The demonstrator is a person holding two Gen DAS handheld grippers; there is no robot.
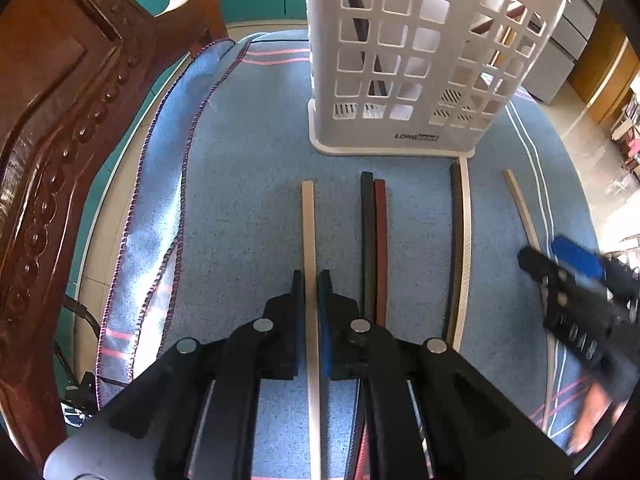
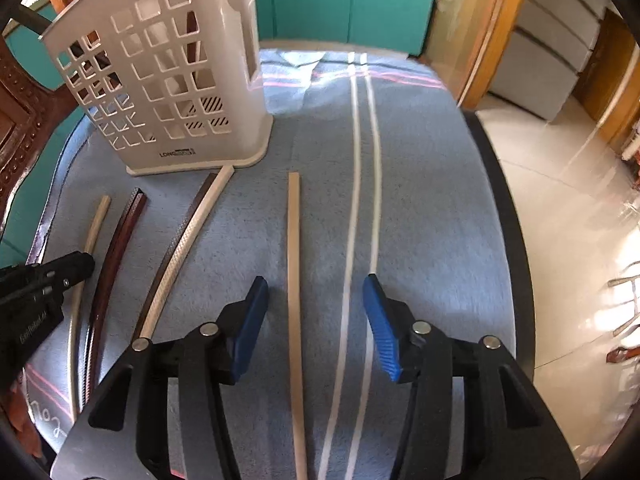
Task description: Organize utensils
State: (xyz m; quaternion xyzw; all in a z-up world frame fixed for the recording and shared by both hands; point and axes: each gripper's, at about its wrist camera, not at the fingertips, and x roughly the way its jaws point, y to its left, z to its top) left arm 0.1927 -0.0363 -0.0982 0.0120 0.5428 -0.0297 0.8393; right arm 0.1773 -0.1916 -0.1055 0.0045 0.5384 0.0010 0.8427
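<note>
Several chopsticks lie on a blue towel (image 1: 248,208) in front of a white slotted utensil holder (image 1: 420,60), which also shows in the right wrist view (image 2: 168,80). My left gripper (image 1: 311,280) is shut on a pale chopstick (image 1: 309,224) that runs between its pads. A black and a dark red chopstick (image 1: 376,232) lie just to its right, then a black and white pair (image 1: 460,240). My right gripper (image 2: 316,292) is open and straddles a tan chopstick (image 2: 294,260) on the towel. A dark stick stands inside the holder.
A carved wooden chair back (image 1: 52,140) rises at the left. The table edge (image 2: 508,216) runs along the right, with tiled floor (image 2: 568,208) beyond. White stripes (image 2: 360,160) run along the towel.
</note>
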